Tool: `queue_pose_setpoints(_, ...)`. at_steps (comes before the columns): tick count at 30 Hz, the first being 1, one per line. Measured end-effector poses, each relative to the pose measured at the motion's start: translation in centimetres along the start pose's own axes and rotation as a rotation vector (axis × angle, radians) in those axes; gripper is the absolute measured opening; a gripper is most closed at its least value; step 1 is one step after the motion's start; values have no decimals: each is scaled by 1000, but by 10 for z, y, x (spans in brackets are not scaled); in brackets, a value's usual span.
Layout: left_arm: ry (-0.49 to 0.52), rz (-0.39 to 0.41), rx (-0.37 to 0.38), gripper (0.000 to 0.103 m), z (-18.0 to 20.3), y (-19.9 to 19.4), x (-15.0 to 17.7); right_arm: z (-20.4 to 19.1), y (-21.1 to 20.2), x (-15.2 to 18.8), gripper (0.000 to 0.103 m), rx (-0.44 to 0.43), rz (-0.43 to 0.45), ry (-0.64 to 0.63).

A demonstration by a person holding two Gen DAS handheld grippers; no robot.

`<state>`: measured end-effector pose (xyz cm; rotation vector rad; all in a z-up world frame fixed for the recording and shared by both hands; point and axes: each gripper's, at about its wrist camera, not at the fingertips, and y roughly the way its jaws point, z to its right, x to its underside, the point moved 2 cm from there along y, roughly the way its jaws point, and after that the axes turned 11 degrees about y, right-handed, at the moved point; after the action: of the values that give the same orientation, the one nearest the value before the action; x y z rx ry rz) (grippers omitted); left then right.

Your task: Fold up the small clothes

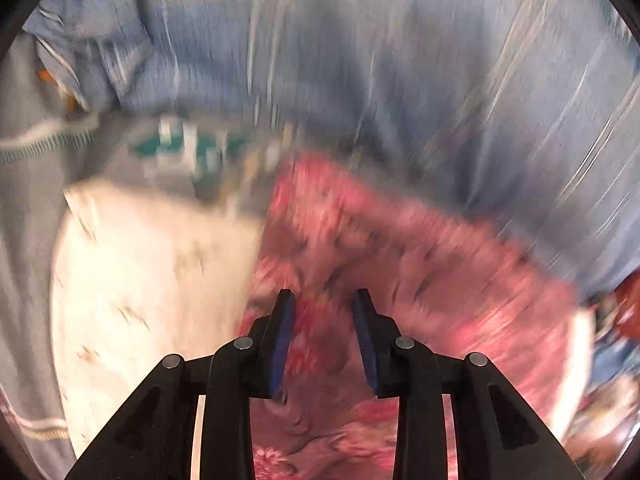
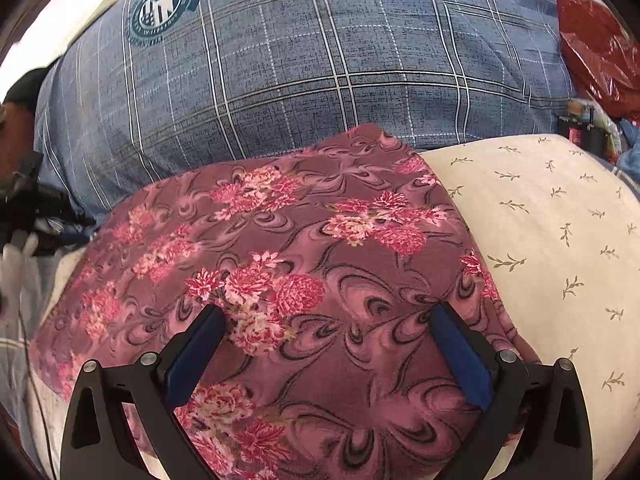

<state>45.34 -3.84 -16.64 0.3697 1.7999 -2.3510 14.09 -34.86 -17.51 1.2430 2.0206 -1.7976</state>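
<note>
Left gripper (image 1: pixel 324 300) fingers hovering partly open over pink floral cloth (image 2: pixel 304 264), right gripper (image 2: pixel 328 316) fingers gaping wide above it, holding nothing, cream pillow (image 2: pixel 560 240) lying beside, blue checked bedding (image 2: pixel 320 60) lying behind.

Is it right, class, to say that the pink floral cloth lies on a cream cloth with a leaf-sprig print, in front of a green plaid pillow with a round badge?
Not quite. The pillow is blue plaid, not green, as the right wrist view shows. The rest holds: the pink floral cloth lies on the cream cloth with its leaf-sprig print, and the pillow bears a round badge.
</note>
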Motion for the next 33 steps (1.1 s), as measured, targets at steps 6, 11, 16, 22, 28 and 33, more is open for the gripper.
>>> queue_pose_setpoints(6,-101,11,135,31,-19,-24,25,-2,-2,1,103,23,11,-14)
queue_pose_setpoints(11,-59,-66,201,48,-34,-33,81,-8,-15,13,103,52,49,-48)
queue_pose_setpoints(16,-91,-42,281,35,-51,-38,103,-22,-20,27,95,155,19,-101)
queue_pose_setpoints(22,-163,-8,304,39,-91,-62,109,-95,-71,68,95,-42,68,-310)
queue_pose_setpoints(28,-196,2,316,46,-117,-95,118,-205,-65,131,95,-138,58,-698)
queue_pose_setpoints(33,-207,-23,300,47,-144,-127,120,-262,-34,157,93,-64,71,-885)
